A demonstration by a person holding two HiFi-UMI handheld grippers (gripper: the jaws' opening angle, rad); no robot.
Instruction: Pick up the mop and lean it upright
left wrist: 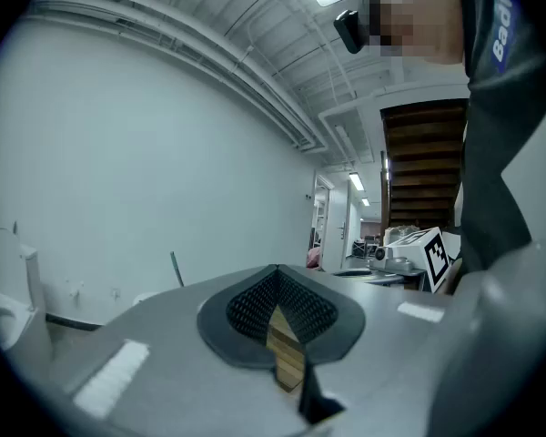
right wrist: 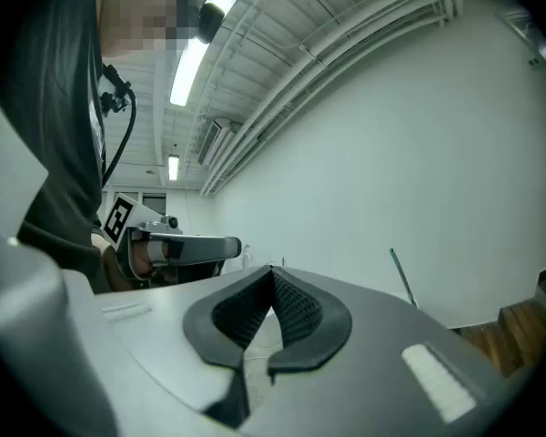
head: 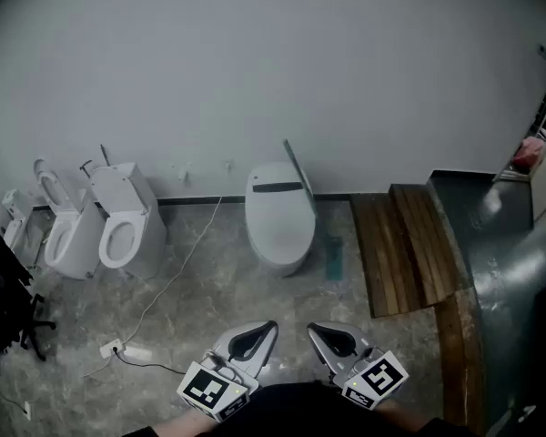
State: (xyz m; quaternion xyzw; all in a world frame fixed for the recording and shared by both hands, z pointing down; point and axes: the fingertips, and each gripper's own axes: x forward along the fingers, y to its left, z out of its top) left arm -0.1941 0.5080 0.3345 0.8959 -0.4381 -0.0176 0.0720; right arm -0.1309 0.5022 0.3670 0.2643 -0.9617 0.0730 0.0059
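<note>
Both grippers closed and empty, mop ahead by the wall

The left gripper [head: 266, 329] and right gripper [head: 317, 330] sit at the bottom centre of the head view, jaws together on nothing. The mop [head: 300, 178] stands tilted near frame centre, its handle slanting past the right side of a white toilet [head: 275, 221], its head on the floor [head: 209, 280].

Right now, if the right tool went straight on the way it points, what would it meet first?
Probably the wall: the right tool points level and only wall shows past its tips. The mop handle stands right of that line, the left tool left of it; depth unclear.
</note>
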